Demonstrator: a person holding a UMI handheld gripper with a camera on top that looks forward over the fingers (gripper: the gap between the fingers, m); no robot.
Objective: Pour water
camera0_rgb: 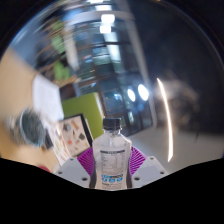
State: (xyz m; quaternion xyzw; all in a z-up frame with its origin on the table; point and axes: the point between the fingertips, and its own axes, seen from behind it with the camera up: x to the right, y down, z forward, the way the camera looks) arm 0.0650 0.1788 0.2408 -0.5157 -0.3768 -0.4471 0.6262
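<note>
claw [112, 165]: sitting at the near end of the view, fingers closing in on the bottle from both sides, gripping it
pads [86, 160]: magenta, showing on either side of the bottle's lower half, pressing against its sides; no gap is showing at either pad
bottle [111, 152]: clear plastic, standing upright between the fingers, looking about full of water
cap [112, 124]: white, sitting on the bottle neck, closed
label [111, 162]: pale, wrapping the bottle's middle, small print too fine to read
water level: cannot tell exactly; body is looking clear all the way up to the shoulder
bottle support: cannot tell whether it is resting on anything, base is hiding below the fingers
card [68, 135]: white printed sheet with small coloured pictures, lying tilted just left of the bottle, partly hiding behind the left finger
green box [85, 113]: yellow-green block standing beyond the card, left of the bottle's cap
dark round thing [30, 125]: sitting far left, well apart from the bottle, too blurred to name
background: windows and ceiling lights are smearing across the upper half, heavy blur, bright spots right of the bottle's cap
bench: pale surface is showing to the right beyond the fingers, details blurred
</note>
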